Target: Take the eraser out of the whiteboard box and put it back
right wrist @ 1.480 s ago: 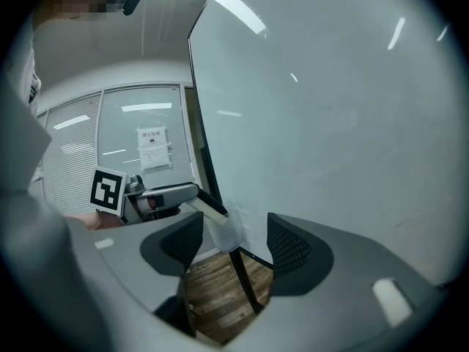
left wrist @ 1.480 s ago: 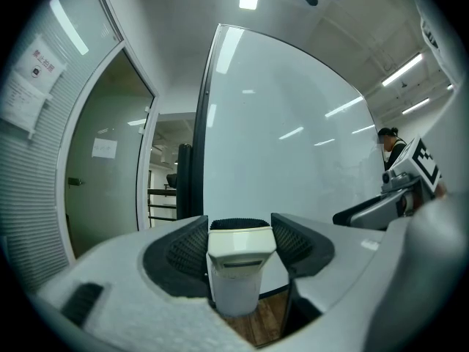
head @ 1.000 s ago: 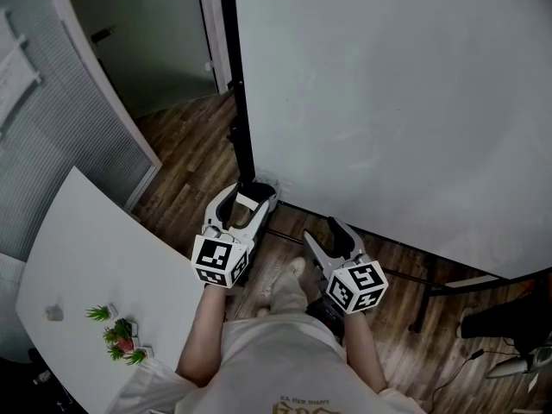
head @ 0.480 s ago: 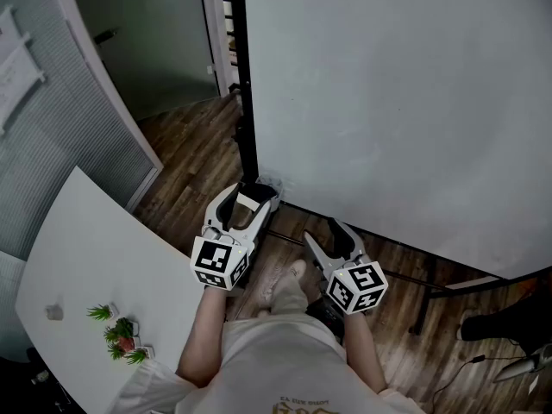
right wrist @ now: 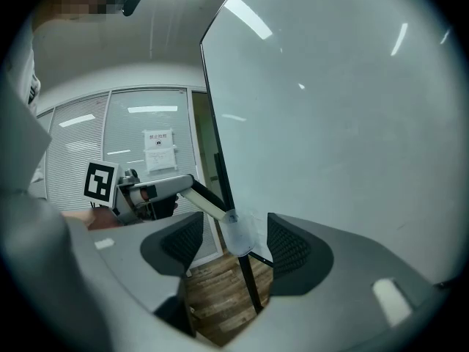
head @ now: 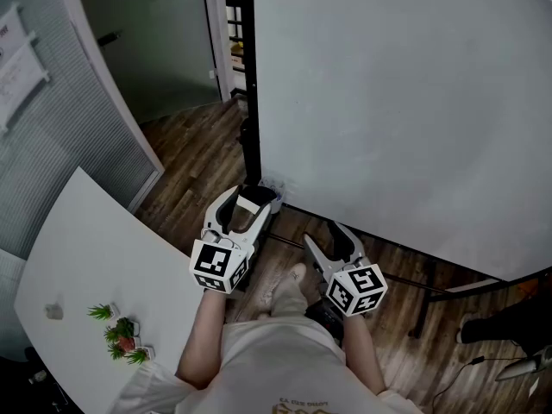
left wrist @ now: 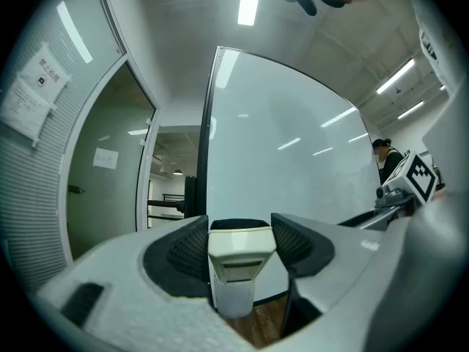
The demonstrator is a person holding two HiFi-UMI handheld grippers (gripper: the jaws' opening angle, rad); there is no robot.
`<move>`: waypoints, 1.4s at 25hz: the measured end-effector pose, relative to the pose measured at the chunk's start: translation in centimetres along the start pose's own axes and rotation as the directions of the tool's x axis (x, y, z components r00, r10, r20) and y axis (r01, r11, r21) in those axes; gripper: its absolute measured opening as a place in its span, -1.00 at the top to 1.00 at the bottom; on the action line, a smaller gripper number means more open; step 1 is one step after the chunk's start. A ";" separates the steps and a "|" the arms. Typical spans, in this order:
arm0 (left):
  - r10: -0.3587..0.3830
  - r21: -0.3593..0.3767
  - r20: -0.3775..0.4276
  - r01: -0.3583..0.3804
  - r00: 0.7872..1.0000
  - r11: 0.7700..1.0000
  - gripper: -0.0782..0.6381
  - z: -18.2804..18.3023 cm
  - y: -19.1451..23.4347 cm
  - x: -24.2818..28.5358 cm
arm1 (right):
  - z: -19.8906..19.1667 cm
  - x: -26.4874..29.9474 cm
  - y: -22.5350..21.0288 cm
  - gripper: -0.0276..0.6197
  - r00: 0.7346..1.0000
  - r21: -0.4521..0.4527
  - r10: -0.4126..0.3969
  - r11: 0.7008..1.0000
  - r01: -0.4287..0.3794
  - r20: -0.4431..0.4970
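A cream eraser [head: 248, 202] [left wrist: 238, 259] with a black felt face sits between the pads of my left gripper [head: 250, 198] [left wrist: 238, 229], which is shut on it and points level at the whiteboard [head: 405, 102]. Its far end is close to a small translucent box [head: 274, 183] [right wrist: 240, 235] at the board's lower left corner, by the black stand post [head: 250, 102]. My right gripper [head: 322, 235] [right wrist: 236, 240] is open and empty, to the right of the left one. In the right gripper view the left gripper [right wrist: 143, 189] shows at the left.
A white table [head: 95, 266] with small potted plants [head: 116, 330] lies at the left. Behind it are a glass partition with blinds [head: 52, 136] and a doorway. The whiteboard's stand legs [head: 431, 287] cross the wooden floor on the right. A person stands far right [left wrist: 385, 160].
The left gripper has risen slightly with the eraser still in it. The head view has tilted up a little. The right gripper has stayed put.
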State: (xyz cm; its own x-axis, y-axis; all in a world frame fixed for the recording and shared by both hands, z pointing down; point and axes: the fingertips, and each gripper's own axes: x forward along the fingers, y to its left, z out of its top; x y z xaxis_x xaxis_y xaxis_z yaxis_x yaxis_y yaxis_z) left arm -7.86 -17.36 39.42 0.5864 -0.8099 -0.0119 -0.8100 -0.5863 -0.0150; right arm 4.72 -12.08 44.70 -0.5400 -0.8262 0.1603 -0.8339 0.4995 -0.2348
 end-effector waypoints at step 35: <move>-0.007 -0.022 -0.022 0.007 1.000 1.000 0.04 -0.9 1.1 0.9 | -0.4 1.4 -0.6 0.06 1.000 -0.001 -0.002 1.000 0.002 -0.026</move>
State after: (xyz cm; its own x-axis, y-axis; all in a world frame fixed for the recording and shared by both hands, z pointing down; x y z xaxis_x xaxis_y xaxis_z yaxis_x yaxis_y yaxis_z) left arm -8.25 -18.78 40.27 0.5920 -0.8059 0.0101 -0.8060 -0.5919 0.0072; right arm 4.41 -13.38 45.43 -0.5411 -0.8203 0.1853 -0.8351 0.4982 -0.2332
